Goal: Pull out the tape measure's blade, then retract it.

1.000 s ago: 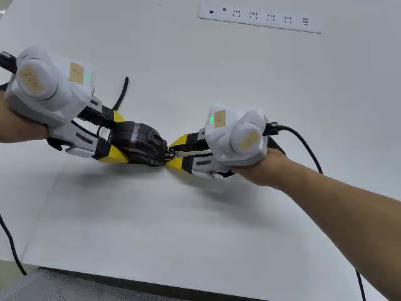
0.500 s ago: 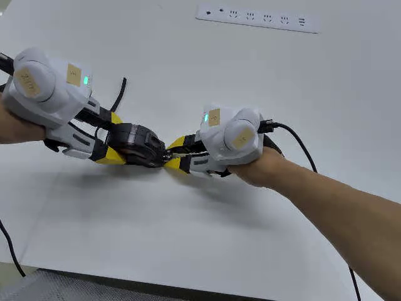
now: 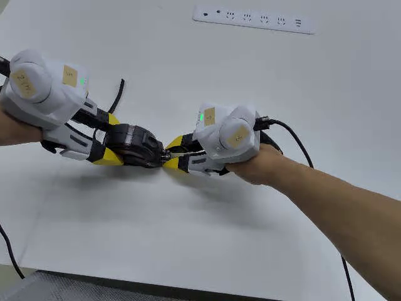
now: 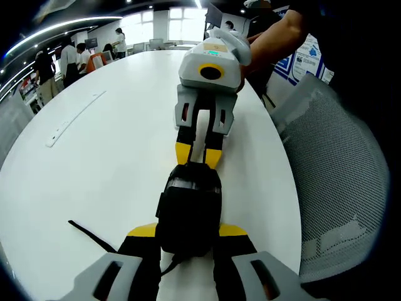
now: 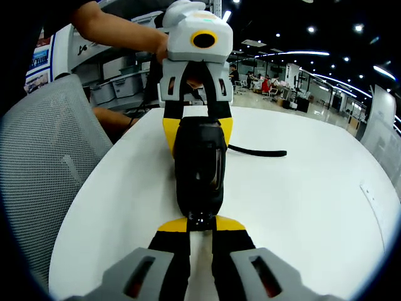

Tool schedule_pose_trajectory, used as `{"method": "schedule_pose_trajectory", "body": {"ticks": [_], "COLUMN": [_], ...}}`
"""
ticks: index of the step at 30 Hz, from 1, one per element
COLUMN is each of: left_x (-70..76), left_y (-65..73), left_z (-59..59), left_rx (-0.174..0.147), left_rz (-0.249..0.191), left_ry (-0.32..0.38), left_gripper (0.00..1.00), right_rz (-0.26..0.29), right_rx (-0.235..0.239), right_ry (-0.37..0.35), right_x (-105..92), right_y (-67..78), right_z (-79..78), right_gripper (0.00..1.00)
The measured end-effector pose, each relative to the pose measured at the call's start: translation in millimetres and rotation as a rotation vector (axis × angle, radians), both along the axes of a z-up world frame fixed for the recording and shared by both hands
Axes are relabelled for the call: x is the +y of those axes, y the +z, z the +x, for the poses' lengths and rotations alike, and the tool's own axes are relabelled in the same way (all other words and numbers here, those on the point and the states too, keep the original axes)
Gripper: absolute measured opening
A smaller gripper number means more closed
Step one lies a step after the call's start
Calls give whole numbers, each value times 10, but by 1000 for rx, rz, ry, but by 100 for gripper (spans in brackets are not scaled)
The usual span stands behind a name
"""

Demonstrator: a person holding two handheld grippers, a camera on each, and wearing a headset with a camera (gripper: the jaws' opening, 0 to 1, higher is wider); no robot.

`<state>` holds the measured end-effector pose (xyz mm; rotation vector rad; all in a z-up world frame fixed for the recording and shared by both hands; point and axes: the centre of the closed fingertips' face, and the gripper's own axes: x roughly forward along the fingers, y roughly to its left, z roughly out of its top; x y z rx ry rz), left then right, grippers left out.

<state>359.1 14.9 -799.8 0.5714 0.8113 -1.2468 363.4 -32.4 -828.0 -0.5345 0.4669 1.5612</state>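
Observation:
A black tape measure (image 3: 135, 145) is held just above the white table (image 3: 188, 238). My left gripper (image 3: 119, 139) is shut on its body, with one yellow-tipped finger on each side. In the left gripper view the case (image 4: 188, 210) sits between my jaws (image 4: 188, 232), and the right gripper (image 4: 197, 153) faces it from beyond. My right gripper (image 3: 170, 153) meets the case's front end, where its tips close narrowly on the small blade hook (image 5: 199, 219). The right gripper view shows the case (image 5: 199, 166) end-on. No length of blade shows between the case and the right tips.
A white power strip (image 3: 252, 18) lies at the far side of the table. A black strap (image 3: 119, 94) trails behind the left gripper and a black cable (image 3: 301, 141) behind the right one. A grey mesh chair (image 4: 338, 188) stands at the table's near edge.
Both grippers and the tape measure have shifted slightly left together, partly from camera motion. The blade has not come out, and both grips are unchanged.

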Motion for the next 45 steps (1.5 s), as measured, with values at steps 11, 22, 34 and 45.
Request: {"method": "schedule_pose_trajectory", "body": {"ticks": [11,22,34,45], "left_x": [-5,-5,-25,-25], "left_y": [-5,-10,6,7], "left_z": [-4,-22,-3,15], "left_rx": [0,-6,-1,-3], "left_rz": [3,8,3,6], "left_ry": [-2,-3,5,3], "left_gripper": [29,29,29,29], "right_rz": [-7,-8,-5,-4], "right_rx": [-8,-18,-17,-25], "right_ry": [7,19,20,24], "right_x": [-36,-84,-150,-206], "right_y": [5,6,10,21], "right_z": [-13,-29,-4,17], "right_gripper": [10,10,10,10]}}
